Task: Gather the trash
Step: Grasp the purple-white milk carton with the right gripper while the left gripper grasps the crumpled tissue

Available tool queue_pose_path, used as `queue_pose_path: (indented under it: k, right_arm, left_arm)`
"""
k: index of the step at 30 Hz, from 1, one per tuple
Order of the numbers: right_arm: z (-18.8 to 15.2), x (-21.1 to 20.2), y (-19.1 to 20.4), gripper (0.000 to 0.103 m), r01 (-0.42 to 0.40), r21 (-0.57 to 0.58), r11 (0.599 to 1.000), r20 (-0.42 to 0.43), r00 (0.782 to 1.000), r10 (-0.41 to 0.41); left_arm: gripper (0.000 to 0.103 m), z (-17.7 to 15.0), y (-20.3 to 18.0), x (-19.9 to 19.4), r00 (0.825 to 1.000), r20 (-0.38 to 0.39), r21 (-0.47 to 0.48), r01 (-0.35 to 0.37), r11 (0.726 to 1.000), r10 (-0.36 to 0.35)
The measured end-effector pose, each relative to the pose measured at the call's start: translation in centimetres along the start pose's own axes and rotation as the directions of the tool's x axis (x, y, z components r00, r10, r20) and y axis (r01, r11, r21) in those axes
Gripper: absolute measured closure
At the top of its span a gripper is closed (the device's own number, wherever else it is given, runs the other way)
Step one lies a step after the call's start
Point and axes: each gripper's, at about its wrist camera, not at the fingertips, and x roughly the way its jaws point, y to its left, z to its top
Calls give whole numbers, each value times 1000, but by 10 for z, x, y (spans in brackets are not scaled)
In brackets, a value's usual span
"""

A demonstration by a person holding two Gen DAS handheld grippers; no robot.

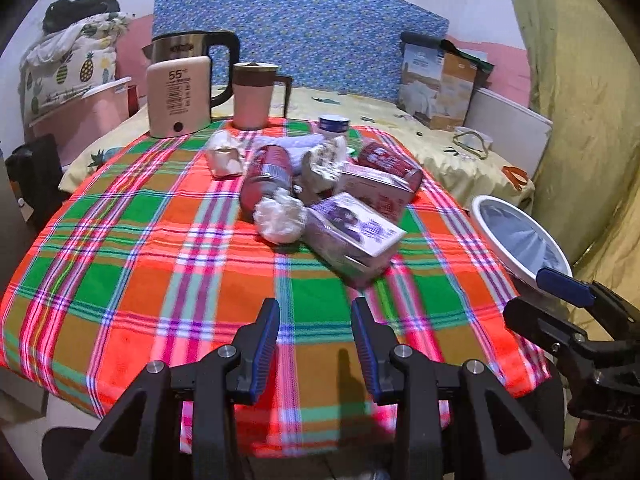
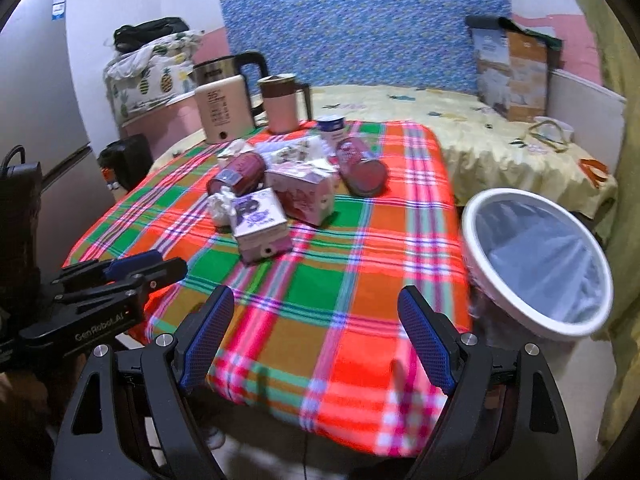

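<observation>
The left gripper (image 1: 315,340) is released: its blue pads stand apart with only tablecloth showing between them, nothing held. The right gripper (image 2: 316,340) is likewise released, jaws set wider, empty. Both hover over the near edge of the plaid tablecloth (image 1: 140,248), angled downward toward the pile.

In the left wrist view, the closest piece of trash is the purple carton (image 1: 354,236), at 12 o'clock from the left gripper, lying tilted on its side. Touching it at its 9 o'clock is a crumpled tissue (image 1: 280,218). Behind these, at the carton's 12 o'clock, lie a pink carton (image 1: 376,188), a red can (image 1: 268,176) on its side, and a second red can (image 1: 390,164). Another tissue wad (image 1: 226,156) sits at 11 o'clock, apart from the cluster.

The bin (image 2: 536,268), lined with a pale bag, stands off the table's right edge, at 2 o'clock from the right gripper.

Recommended procedure:
1. Take the purple carton first; it is nearest and unobstructed.
2. Align the pads across its narrow faces, not its long diagonal.
3. Close firmly but gently; the carton probably crushes easily.
4. Hand off toward the bin side; the right gripper is better placed for the drop.

The kettle (image 1: 178,92) and the mug (image 1: 252,96) at the far edge are likely not trash; leave them.
</observation>
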Motion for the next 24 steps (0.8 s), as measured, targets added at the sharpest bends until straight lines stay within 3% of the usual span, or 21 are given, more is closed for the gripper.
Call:
queue_pose_path:
  k: [5,20,22,24]
  right_arm:
    - [13,25,11,18,-54,-42,998,-24,998,54]
    - [30,71,25,19,-83,-112,990,-68,995,75]
    - [29,71,24,35,-89,-107,990,-75,994,81]
    - [29,72,25,44,-93,-110,990,-82,993,85]
  left_arm:
    - [66,11,22,12,1000,0,-17,-15,1000,15]
    - [66,35,54,33,1000,5,-68,22,997,-22]
    - [66,37,55,36,999,5,-71,33,997,-33]
    - [66,39,55,38,999,4,-73,42,996,-42]
